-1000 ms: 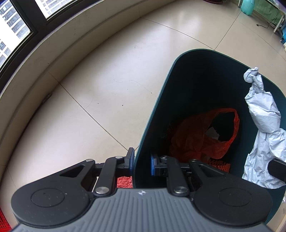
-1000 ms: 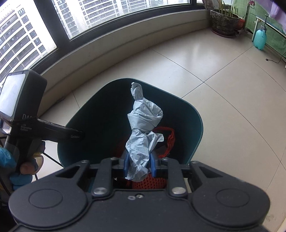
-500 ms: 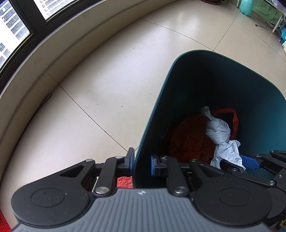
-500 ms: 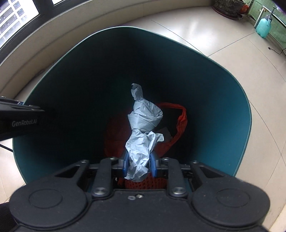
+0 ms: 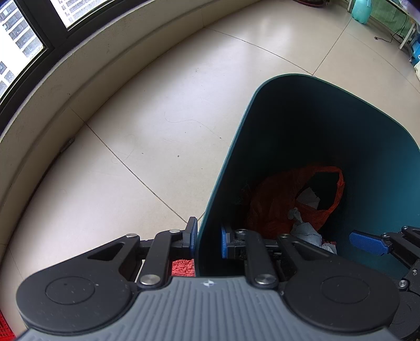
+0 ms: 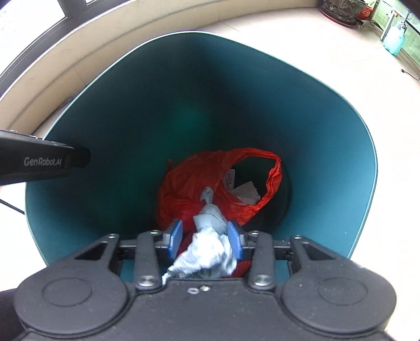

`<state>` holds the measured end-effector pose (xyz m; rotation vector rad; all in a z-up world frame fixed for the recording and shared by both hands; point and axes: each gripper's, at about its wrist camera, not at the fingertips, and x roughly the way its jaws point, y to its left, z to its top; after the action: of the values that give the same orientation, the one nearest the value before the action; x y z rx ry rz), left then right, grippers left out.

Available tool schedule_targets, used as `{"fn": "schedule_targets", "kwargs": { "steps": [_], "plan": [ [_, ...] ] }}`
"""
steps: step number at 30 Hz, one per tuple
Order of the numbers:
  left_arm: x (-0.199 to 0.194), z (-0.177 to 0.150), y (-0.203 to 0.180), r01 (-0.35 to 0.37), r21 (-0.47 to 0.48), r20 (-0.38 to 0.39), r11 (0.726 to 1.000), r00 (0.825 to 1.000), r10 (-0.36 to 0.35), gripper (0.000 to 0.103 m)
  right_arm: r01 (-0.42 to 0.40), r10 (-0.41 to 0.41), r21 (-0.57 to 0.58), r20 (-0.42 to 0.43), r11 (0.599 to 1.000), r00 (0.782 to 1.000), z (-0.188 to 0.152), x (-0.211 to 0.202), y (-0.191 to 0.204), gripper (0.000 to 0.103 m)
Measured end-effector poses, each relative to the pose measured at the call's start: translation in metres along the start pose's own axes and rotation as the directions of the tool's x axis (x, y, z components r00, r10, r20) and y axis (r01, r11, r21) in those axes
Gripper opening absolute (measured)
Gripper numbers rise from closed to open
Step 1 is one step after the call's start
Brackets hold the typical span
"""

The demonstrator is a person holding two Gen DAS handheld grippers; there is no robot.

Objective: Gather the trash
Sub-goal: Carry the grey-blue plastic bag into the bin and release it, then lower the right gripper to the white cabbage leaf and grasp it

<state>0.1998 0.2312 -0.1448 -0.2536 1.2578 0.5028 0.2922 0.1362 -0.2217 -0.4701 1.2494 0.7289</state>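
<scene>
A tall teal bin (image 5: 288,76) stands on the tiled floor. My left gripper (image 5: 208,240) is shut on its near wall, one blue pad outside and one inside. At the bottom lies a red plastic bag (image 6: 189,183) with white paper scraps in its mouth. My right gripper (image 6: 204,228) reaches down into the bin (image 6: 183,91), and its jaws are opening. The crumpled grey paper wad (image 6: 207,249) sags between them onto the bag, free of the left pad. In the left wrist view the wad (image 5: 304,230) rests low on the bag (image 5: 275,194), beside one of the right gripper's blue pads (image 5: 367,242).
A curved low wall under dark-framed windows (image 5: 23,34) runs behind the bin. A red mat (image 5: 183,266) lies at the bin's foot. Far right stand a teal spray bottle (image 6: 393,39) and a potted plant (image 6: 341,10). The left tool's black housing (image 6: 39,162) crosses the rim.
My right gripper sank into the bin with the grey wad. Its jaws have spread, and the wad has slumped down onto the red bag. The left gripper kept its hold on the wall.
</scene>
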Motion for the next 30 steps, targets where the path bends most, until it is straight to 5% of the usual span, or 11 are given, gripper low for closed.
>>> {"fn": "schedule_targets", "kwargs": {
  "steps": [13,21,25,30],
  "plan": [
    [-0.002,-0.002,-0.001,-0.004,0.004,0.010,1.000,1.000,0.004,0.017,-0.102,0.092,0.057,0.162,0.993,0.982,-0.019,-0.099,-0.035,0.062],
    [-0.012,-0.004,-0.007,-0.031,0.019,0.050,0.999,0.998,0.030,0.017,-0.086,0.020,0.225,0.281,0.971,0.960,-0.057,-0.158,-0.106,0.072],
    [-0.012,-0.005,-0.008,-0.030,0.017,0.049,0.999,0.998,0.029,0.017,-0.054,-0.042,0.345,0.264,0.937,0.964,-0.088,-0.156,-0.149,0.076],
    [-0.010,-0.004,-0.006,-0.032,0.017,0.049,0.999,0.998,0.032,0.017,0.063,-0.142,0.468,0.134,0.881,0.981,-0.121,-0.117,-0.197,0.077]
  ]
}}
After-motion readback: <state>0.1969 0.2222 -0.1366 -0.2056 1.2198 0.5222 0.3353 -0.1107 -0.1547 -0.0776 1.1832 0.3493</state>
